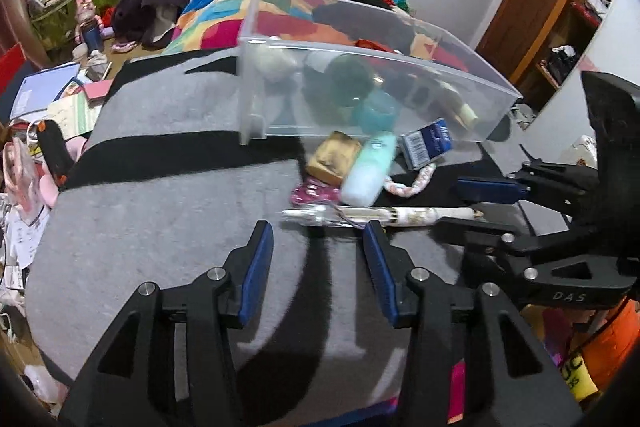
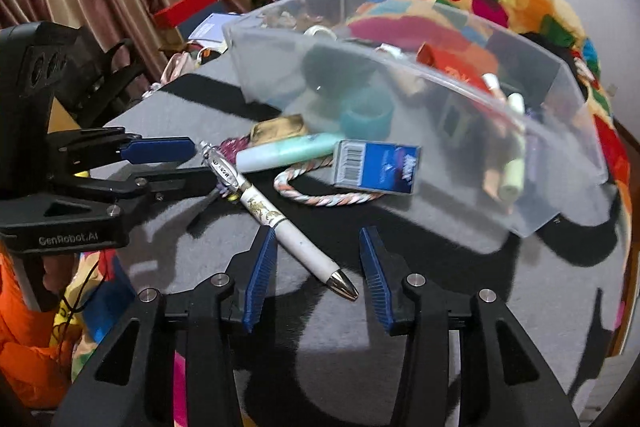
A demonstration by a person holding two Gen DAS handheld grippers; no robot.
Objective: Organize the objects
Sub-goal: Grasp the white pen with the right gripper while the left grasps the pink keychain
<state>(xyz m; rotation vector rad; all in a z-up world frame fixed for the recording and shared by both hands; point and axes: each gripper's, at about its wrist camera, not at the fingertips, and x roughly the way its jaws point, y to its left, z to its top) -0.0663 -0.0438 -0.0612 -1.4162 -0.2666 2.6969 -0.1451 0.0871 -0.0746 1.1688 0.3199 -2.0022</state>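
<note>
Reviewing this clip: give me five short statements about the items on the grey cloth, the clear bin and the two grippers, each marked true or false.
1. The white pen lies outside the clear bin on the grey cloth. True.
2. The right gripper is clamped on the pen. False: its jaws stand apart, and the pen's metal tip lies between them without being pinched.
3. The blue box with a barcode sits inside the bin. False: it lies on the cloth in front of the bin.
4. The left gripper holds nothing. True.
5. The mint tube stands upright. False: it lies on its side beside the twisted cord loop.
</note>
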